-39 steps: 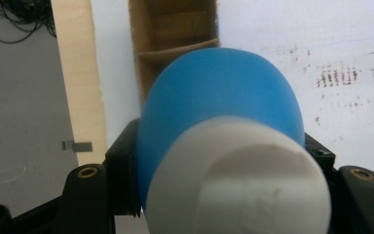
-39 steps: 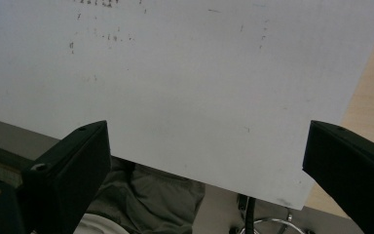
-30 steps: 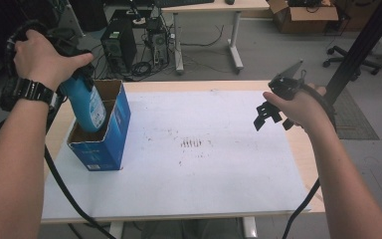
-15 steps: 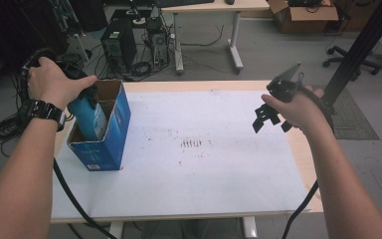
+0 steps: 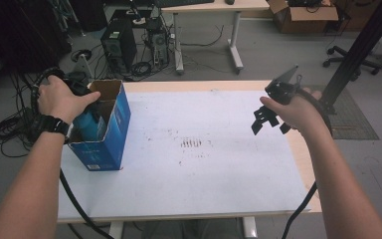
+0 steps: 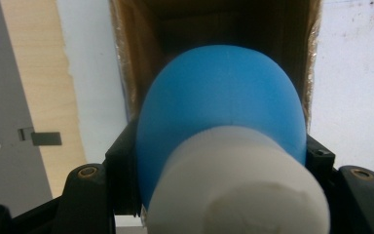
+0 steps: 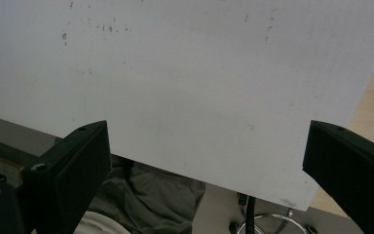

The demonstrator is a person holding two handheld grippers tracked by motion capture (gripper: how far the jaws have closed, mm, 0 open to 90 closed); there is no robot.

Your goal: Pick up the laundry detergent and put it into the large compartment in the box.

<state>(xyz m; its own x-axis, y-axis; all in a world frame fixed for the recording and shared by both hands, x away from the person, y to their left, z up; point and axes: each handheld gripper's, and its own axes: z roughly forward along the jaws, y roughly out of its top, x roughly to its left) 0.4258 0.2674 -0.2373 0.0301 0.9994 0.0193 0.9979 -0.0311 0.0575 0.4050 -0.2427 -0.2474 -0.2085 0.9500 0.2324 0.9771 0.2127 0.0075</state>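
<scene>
An open blue cardboard box (image 5: pixel 110 134) stands upright on the left part of the white table (image 5: pixel 204 169). My left gripper (image 6: pixel 220 158) is shut on a blue bottle (image 6: pixel 224 97) with a white cap (image 6: pixel 238 190), one jaw on each side of its body. The bottle (image 5: pixel 88 124) hangs base-down, partly inside the box, whose brown inner wall (image 6: pixel 136 63) surrounds it. A hand covers most of that gripper from above. My right gripper (image 5: pixel 269 127) hovers over the table's right side, open, nothing between its jaws (image 7: pixel 207 129).
Small dark marks (image 5: pixel 191 144) dot the table's middle. A bare wooden strip (image 5: pixel 303 159) runs along the right edge. Behind the table on the floor are a computer tower (image 5: pixel 117 47), tangled cables (image 5: pixel 10 129) and a desk leg (image 5: pixel 179 40). A black post (image 5: pixel 358 45) rises at the right.
My left hand has come down, lowering the blue bottle from above the box into its opening. The right gripper has stayed where it was.
</scene>
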